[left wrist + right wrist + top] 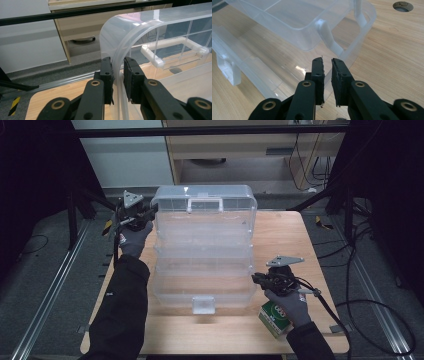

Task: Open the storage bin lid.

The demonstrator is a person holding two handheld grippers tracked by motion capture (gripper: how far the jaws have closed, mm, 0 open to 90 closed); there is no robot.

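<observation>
Box: clear plastic organizer with tiers, standing open in the middle of the table; lid raised at the far side, tiers stepped down toward the person.
Lid: upright, curved top corner, grid of dividers showing through it; white handle on its face.
Latch: white tab at the near edge of the bottom tier, hanging over the wood.
Left gripper: at the far left corner of the box, level with the lid's edge. In the left gripper view its jaws sit either side of the lid's rim, the left pad against the plastic, a thin gap on the right side; closed on the lid edge.
Right gripper: at the right side of the box, near the lower tier. In the right gripper view the jaws stand close together with a narrow slit between them; the rim of the lower tray runs into that slit; cannot tell whether the pads press on it.
Hinge arm: white link joining the upper tray to the lower, just beyond the right jaws.
Carton: small green and white pack on the table's near right, just under the right hand.
Hole: round opening in the tabletop, beyond the box.
Hands: both in grey gloves, dark sleeves.
</observation>
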